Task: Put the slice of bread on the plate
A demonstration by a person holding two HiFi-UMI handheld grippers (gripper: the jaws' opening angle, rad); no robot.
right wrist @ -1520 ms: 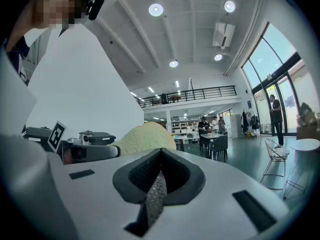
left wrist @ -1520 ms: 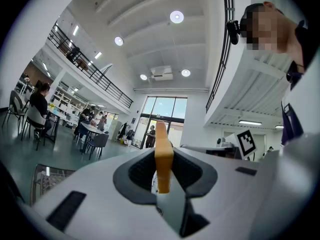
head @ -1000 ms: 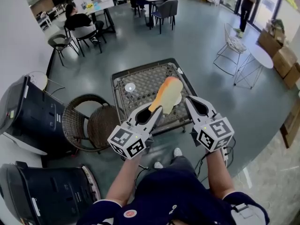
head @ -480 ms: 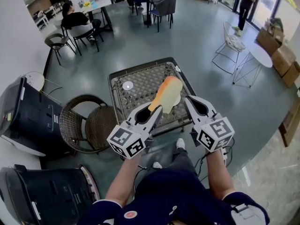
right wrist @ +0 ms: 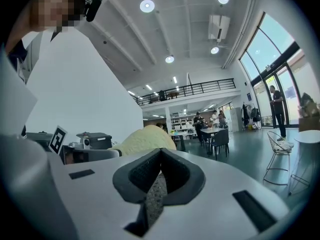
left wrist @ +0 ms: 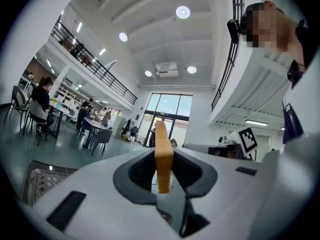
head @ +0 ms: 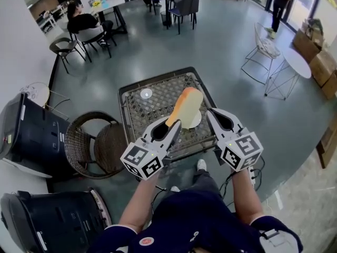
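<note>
- The slice of bread is being clamped by its lower edge between the 2 jaws of the left gripper.
- It is being held in the air above the table, overlapping the plate in the head view.
- The right gripper jaws are being pressed together just beside the slice.

We find the plate on the table, toward its near right, with the slice of bread above it. The left gripper meets the slice's near end; the right gripper is just right. A chair stands left of the table.
</note>
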